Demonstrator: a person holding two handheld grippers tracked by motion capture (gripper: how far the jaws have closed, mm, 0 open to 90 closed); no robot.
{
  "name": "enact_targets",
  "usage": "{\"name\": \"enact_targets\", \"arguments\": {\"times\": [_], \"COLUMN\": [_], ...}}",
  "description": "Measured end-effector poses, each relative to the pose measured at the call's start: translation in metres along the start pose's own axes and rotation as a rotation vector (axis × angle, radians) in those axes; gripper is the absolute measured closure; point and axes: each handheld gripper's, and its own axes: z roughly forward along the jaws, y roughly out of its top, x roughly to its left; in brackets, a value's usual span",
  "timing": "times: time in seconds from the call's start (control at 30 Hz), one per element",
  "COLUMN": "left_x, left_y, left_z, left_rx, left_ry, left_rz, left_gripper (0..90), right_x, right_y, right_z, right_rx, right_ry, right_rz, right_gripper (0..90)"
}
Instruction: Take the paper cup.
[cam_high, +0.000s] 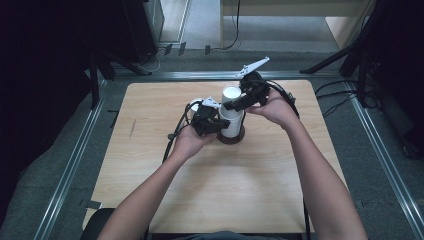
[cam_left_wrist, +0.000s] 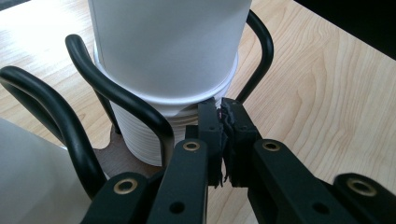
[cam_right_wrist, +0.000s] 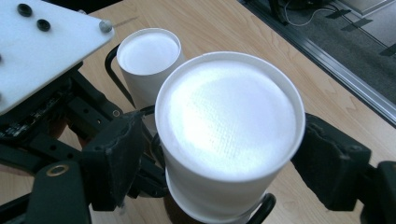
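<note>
A stack of upturned white paper cups stands on a round brown base at the table's middle. The top cup sits between the wide-apart jaws of my right gripper, and a narrow gap shows at its left pad. In the high view the right gripper reaches the stack's top from the right. My left gripper is shut, its tips right under the rim of the upper cup, above the ribbed cups below. The left gripper comes at the stack's lower part from the left.
Black wire loops curve around the stack beside the left jaws. A second upturned white cup stands just behind the left gripper. The wooden table has bare board on all sides; metal rails and cables edge it.
</note>
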Motion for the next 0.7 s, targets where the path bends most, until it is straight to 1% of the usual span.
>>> {"name": "enact_targets", "arguments": {"times": [0.07,0.13,0.27,0.37,0.43,0.57,0.7], "left_x": [0.0002,0.0001,0.0008,0.0006,0.0006,0.0004,0.0003], "left_y": [-0.0001,-0.0004,-0.0005,-0.0009,-0.0011,-0.0010,-0.0012], "left_z": [0.0000,0.0000,-0.0005,-0.0008,-0.0006,-0.0004,0.0000], "left_rx": [0.000,-0.003,-0.001,-0.002,-0.005,-0.005,-0.007], "left_ry": [-0.003,-0.003,0.000,0.003,0.003,0.004,0.003], "left_rz": [-0.003,-0.006,-0.004,0.005,0.001,0.002,-0.001], "left_gripper": [87.1,87.1,87.1,87.3,87.5,87.5,87.4], "right_x": [0.0016,0.0018,-0.0018,-0.0028,-0.0020,-0.0020,-0.0015], "right_y": [0.0017,0.0029,0.0034,0.0035,0.0032,0.0042,0.0080], "right_z": [0.0014,0.0027,0.0046,0.0048,0.0047,0.0034,-0.0027], "right_rx": [-0.002,-0.003,0.019,0.022,0.023,0.026,0.019], "right_ry": [-0.007,-0.013,-0.015,-0.010,-0.013,-0.016,-0.012], "right_rz": [-0.013,-0.013,0.004,0.010,-0.002,0.003,0.006], "right_gripper": [21.3,23.1,29.0,29.9,30.4,30.8,31.2]}}
